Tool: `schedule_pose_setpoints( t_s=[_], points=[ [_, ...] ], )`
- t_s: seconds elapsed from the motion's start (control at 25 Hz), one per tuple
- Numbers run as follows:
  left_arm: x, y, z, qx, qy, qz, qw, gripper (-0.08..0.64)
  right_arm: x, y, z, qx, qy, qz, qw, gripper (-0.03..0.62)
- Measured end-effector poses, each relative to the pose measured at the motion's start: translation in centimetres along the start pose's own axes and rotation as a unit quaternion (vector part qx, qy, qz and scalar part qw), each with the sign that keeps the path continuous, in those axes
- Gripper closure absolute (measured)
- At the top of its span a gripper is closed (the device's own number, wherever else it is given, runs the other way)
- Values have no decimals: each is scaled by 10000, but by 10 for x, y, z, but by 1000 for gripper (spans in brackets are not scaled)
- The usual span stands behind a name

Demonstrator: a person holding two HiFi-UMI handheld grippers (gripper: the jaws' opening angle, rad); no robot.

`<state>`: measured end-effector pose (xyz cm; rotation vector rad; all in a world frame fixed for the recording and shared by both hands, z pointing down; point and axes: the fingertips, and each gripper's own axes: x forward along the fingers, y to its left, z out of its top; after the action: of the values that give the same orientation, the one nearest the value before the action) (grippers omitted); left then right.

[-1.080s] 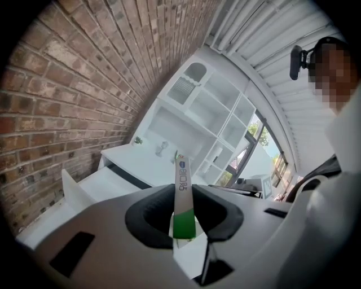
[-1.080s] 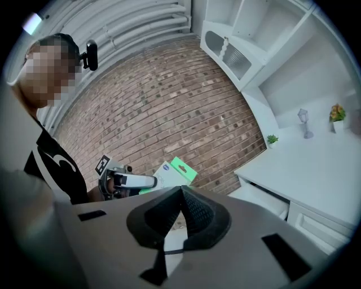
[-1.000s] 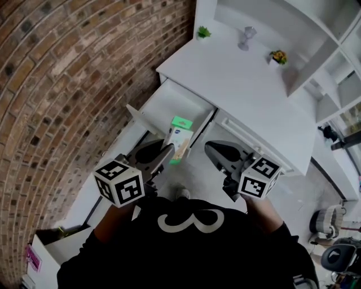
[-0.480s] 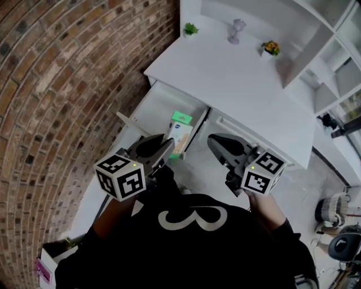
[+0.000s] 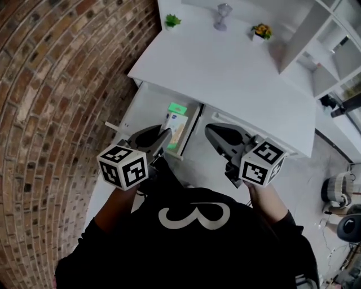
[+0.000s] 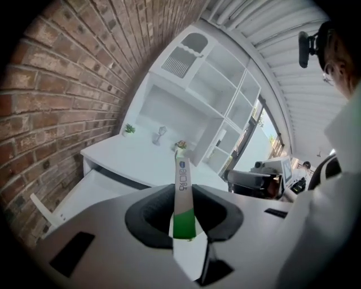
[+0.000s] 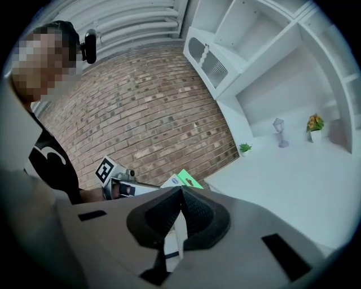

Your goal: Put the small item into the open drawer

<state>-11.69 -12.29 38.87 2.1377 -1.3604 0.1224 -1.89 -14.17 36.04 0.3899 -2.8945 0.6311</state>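
Left gripper [image 5: 159, 139] is pinching a slim white-and-green box [image 6: 183, 197]. In the left gripper view it sits edge-on between the pads, green band at the grip, blue logo near the far end. In the head view the box is at frame centre, over the right side of the open drawer [image 5: 148, 104]. Can't tell whether it touches the drawer.

Right gripper [image 7: 180, 191] has its jaws pressed together with nothing between them. It's at centre right of the head view, beside the box and apart from it.

White desk top [image 5: 237, 68] fills upper centre. Along its far edge: small green plant [image 5: 172, 21], grey goblet-shaped ornament [image 5: 223, 12], potted flowers [image 5: 260, 30]. Brick wall [image 5: 56, 84] runs down the left of frame.
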Motion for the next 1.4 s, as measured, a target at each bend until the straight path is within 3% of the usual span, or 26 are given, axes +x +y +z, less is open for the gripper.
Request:
schedule_pose_setpoints(
  t_s=[0.4,0.76,1.12,1.4],
  points=[
    [47,68,-13,22,671,134,9977,469,36,-33,-5,502,195,-385,9978,581],
    [87,113,-43,236,1479,171,9886,469,54,-57,-8,870,246,-647,9938,581],
    [128,141,-68,805,2145,168,9732,469,55,-76,-13,1136,201,-880,9894,581],
    [157,160,-93,1570,2634,135,9517,469,41,-86,-7,1244,-10,-1161,9854,581]
  ],
)
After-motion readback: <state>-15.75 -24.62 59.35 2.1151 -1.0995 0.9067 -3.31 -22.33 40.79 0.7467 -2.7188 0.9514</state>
